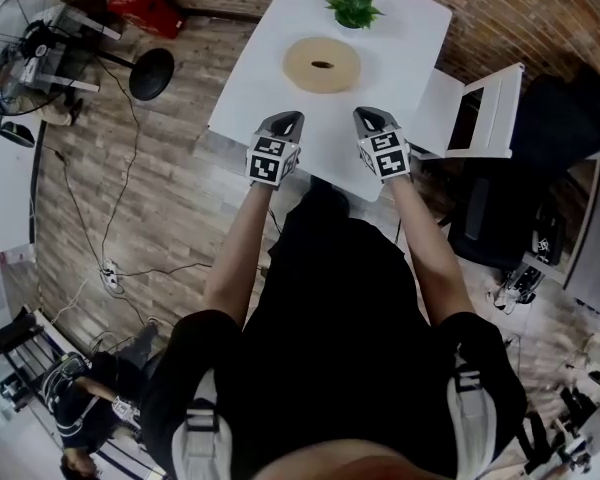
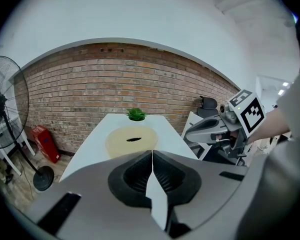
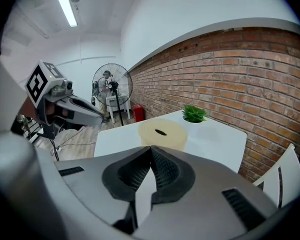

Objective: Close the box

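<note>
A round tan box (image 1: 322,65) with a dark oval slot in its top sits on the white table (image 1: 400,38). It also shows in the left gripper view as the box (image 2: 131,140) and in the right gripper view as the box (image 3: 162,134). My left gripper (image 1: 286,120) hovers at the table's near edge, short of the box, jaws shut and empty (image 2: 152,152). Beside it at the same edge, my right gripper (image 1: 369,116) is also shut with nothing between its jaws (image 3: 151,148). Neither gripper touches the box.
A small green plant (image 1: 353,8) stands at the table's far end behind the box. A white chair (image 1: 485,113) stands right of the table. To the left on the wooden floor are a standing fan (image 1: 50,28), a red object (image 1: 145,10) and cables (image 1: 120,198).
</note>
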Demonstrator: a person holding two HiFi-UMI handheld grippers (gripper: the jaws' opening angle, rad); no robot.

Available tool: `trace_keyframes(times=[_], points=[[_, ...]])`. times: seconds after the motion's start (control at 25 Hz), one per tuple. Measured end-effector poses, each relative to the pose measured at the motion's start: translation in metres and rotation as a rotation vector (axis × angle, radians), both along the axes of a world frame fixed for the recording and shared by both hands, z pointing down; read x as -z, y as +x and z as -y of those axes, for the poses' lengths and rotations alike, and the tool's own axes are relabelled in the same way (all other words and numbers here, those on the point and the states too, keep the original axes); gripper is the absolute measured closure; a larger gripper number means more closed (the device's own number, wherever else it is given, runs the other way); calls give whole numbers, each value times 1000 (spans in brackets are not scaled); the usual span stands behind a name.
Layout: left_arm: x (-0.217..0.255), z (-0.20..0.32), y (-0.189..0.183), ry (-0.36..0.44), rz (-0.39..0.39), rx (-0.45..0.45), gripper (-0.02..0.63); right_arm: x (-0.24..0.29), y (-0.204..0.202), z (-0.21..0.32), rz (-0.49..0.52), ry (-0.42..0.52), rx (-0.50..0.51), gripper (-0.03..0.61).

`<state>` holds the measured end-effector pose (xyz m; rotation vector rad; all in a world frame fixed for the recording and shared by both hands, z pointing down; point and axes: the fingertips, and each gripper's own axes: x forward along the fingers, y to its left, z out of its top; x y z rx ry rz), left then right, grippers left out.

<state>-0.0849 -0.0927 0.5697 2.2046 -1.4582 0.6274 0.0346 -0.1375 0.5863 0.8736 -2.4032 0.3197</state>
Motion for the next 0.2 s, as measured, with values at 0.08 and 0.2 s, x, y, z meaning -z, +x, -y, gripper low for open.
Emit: trace_keyframes(times=[0.08, 0.2], points=[[-1, -4, 2, -1, -1, 0, 589, 1, 2, -2, 3, 1, -2, 580], [-1, -8, 3, -2, -4, 5, 589, 2, 1, -5, 5, 5, 2, 580]])
